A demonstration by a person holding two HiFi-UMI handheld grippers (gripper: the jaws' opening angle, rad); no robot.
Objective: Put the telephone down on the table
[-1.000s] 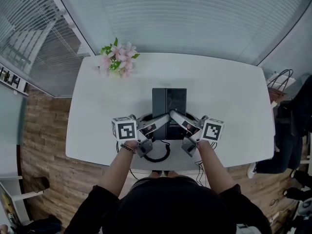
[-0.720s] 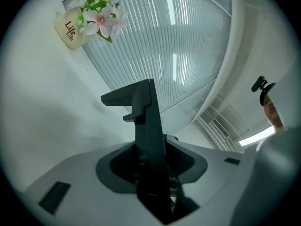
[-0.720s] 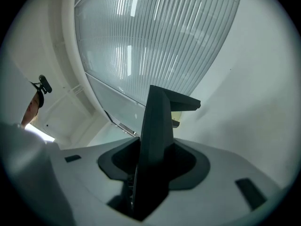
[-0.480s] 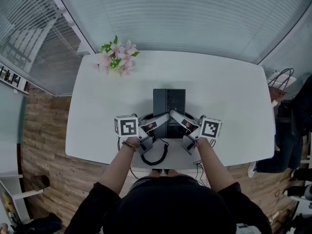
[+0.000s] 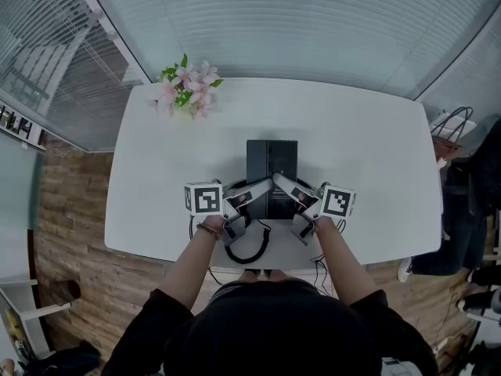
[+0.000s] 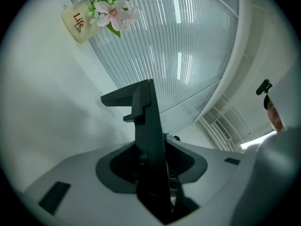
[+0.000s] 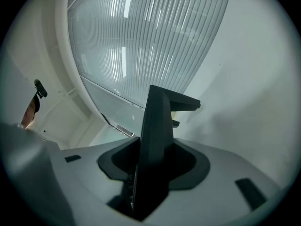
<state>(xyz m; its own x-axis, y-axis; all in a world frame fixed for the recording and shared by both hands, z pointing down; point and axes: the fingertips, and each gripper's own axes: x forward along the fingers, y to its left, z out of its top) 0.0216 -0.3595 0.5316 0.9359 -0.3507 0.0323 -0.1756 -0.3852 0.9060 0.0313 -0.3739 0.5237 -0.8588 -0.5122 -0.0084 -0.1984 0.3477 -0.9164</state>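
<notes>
- The telephone is a flat, black, rectangular slab with a smooth matte surface. It is over the near middle of the table, between the two grippers. I cannot tell whether its underside already touches the tabletop.
- The left gripper grasps the telephone's left edge. Its pale grey plastic jaws, with dark curved hollows on their inner sides, press on the thin slab from both sides.
- The right gripper grasps the opposite edge in the same manner. The dark body stands edge-on between its jaws and its stepped end sticks out past them.
- The table is white, smooth and plain, with rounded corners.
- A black cord lies in a loop on the table near the front edge, just beside the grippers.
- Pink flowers with green leaves stand at the far left corner, well apart from the telephone, in a cream rounded pot with red print.
- The floor is of brown wooden planks, and behind the table there is a ribbed translucent wall.
</notes>
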